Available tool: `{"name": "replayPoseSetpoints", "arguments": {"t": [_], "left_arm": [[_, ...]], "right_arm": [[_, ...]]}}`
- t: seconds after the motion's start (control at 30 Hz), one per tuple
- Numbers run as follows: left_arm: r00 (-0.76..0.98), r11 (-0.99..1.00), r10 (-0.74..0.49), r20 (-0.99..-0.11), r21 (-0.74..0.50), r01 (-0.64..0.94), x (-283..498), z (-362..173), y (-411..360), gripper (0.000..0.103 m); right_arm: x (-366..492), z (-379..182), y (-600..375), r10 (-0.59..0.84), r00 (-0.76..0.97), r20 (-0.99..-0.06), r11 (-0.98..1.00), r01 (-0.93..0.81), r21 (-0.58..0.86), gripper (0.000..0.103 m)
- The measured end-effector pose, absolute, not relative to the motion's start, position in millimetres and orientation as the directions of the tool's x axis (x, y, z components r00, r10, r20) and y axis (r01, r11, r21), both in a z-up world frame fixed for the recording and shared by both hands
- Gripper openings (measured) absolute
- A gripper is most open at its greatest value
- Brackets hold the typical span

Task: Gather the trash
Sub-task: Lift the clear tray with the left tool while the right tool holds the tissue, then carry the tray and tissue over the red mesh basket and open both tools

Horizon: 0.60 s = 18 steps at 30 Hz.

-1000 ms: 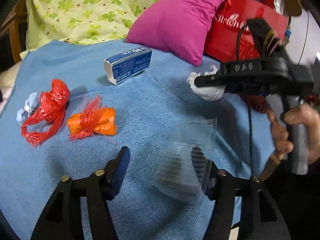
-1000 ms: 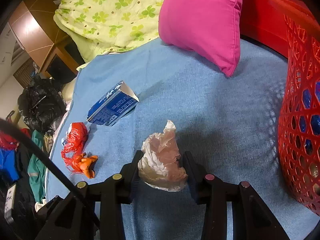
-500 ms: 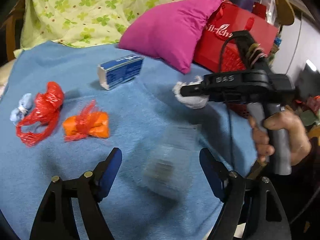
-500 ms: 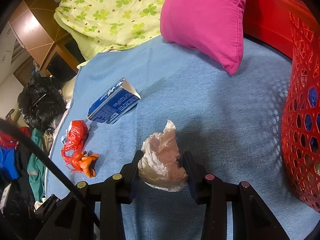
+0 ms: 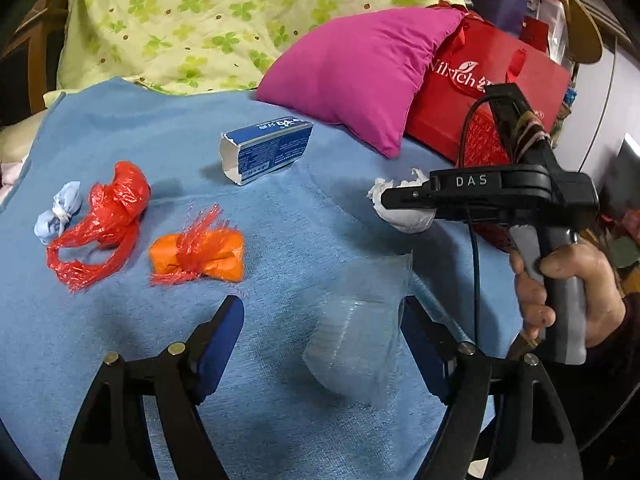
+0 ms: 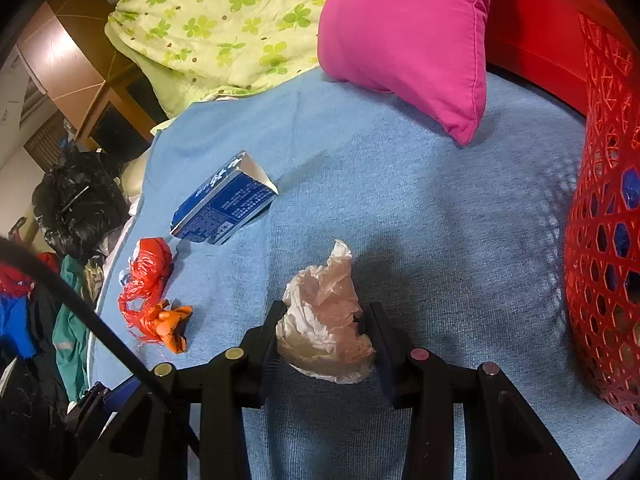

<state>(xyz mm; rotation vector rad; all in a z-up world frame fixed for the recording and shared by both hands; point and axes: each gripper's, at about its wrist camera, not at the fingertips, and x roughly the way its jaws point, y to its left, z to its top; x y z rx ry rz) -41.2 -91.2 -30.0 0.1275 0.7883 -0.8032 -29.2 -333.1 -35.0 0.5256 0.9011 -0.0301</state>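
Blue blanket (image 5: 280, 232): soft footing; pressing down for litter could snag cloth between my pads.

Red mesh basket (image 6: 600, 240): at my right, probably the bin; a careless swing may clip its rim.

Clear plastic cup (image 5: 356, 340): lies on its side between my left gripper's (image 5: 320, 332) spread, unclenched jaws, against the right pad; hasty squeezing may crush it or squirt it away.

Crumpled white bag (image 6: 324, 320): clenched in my right gripper (image 6: 324, 332); flimsy, may slip.

"DAS" in white on black body of right gripper (image 5: 404, 200); partly legible "Nilrich" on red gift bag (image 5: 480, 92); carton (image 5: 266, 148) print unreadable.
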Motion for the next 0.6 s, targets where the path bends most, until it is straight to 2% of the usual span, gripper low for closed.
{"name": "replayPoseSetpoints", "arguments": {"t": [0.17,0.4,0.57,0.6], "left_arm": [[0.427,0.689,-0.58,-0.694,-0.138,0.711,-48.5,-34.0,-98.4,0.08],[0.368,0.686,-0.596,-0.714,-0.215,0.695,-42.9,-40.1,-97.9,0.077],[0.313,0.68,-0.607,-0.73,-0.274,0.68,-39.7,-47.5,-98.1,0.048],[0.306,0.679,-0.609,-0.732,-0.28,0.679,-39.8,-48.7,-98.7,0.045]], "right_arm": [[-29.6,-34.8,-332.0,0.189,0.628,-0.755,0.875,0.242,0.42,0.043],[-29.5,-34.6,-332.2,0.188,0.628,-0.756,0.876,0.241,0.418,0.043],[-29.4,-34.6,-332.3,0.187,0.629,-0.755,0.877,0.239,0.416,0.044],[-29.4,-34.2,-332.0,0.188,0.63,-0.754,0.877,0.237,0.417,0.044]]}}
